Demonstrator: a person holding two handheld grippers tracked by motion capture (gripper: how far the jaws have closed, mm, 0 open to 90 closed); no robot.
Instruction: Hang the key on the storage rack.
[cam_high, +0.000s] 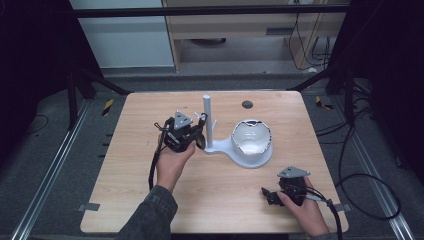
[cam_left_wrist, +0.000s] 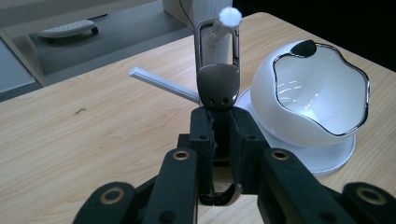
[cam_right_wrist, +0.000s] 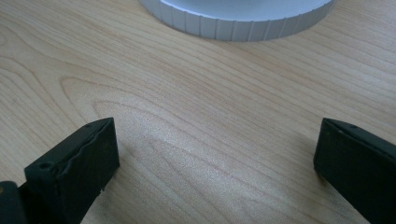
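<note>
Two black jaws of the left gripper (cam_left_wrist: 219, 135) are clamped on the flat end of one metal carabiner (cam_left_wrist: 217, 70), whose loop sits around the knobbed tip of a white peg (cam_left_wrist: 224, 24) on the stand (cam_high: 208, 122). If the hand tilts or lets go too soon, the loop could slide back off the peg and drop onto the table (cam_high: 125, 170). One white bowl (cam_left_wrist: 317, 100) rests on the stand's base. One right gripper (cam_high: 272, 195) lies low near the table's front edge, jaws wide apart, holding nothing.
</note>
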